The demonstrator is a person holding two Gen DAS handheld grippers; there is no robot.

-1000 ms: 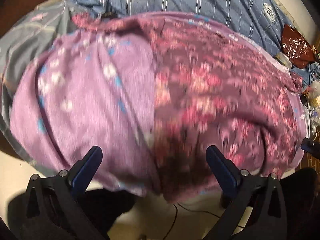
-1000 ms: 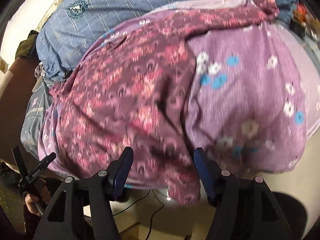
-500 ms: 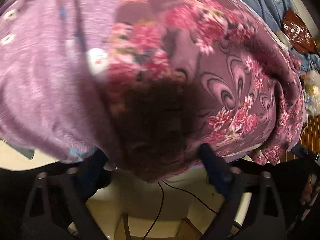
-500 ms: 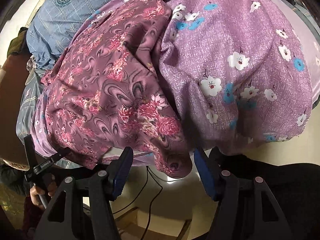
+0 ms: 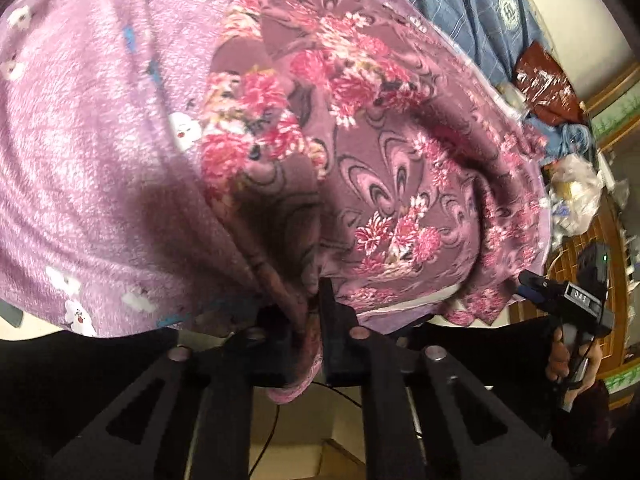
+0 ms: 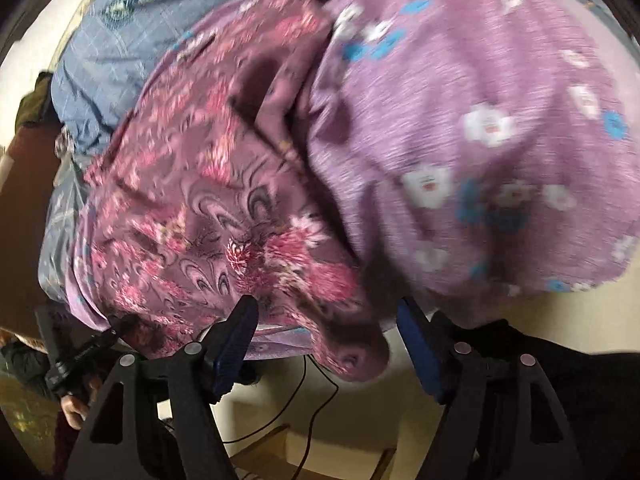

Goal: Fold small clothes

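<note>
A dark purple garment with pink flowers (image 5: 400,168) lies spread over a lilac fleece garment with white flowers (image 5: 80,140), both draped over the near table edge. My left gripper (image 5: 308,320) is closing, and its pads pinch a bunched fold of the pink-flowered garment's hem. In the right wrist view the same pink-flowered garment (image 6: 192,208) hangs its hem corner between the fingers of my right gripper (image 6: 328,332). Those jaws are opening and the pads stand clear of the cloth. The lilac fleece garment (image 6: 480,140) lies to its right.
A blue checked shirt (image 5: 460,0) lies behind the garments. A red-brown packet (image 5: 544,80) and plastic bags (image 5: 576,196) sit at the far right. The cream table edge (image 6: 592,320) shows under the cloth. A black cable (image 6: 316,400) hangs below.
Both grippers have sunk toward the near hem. The left jaws went from wide open to pinched on the pink-flowered cloth. The right jaws have spread a little.
</note>
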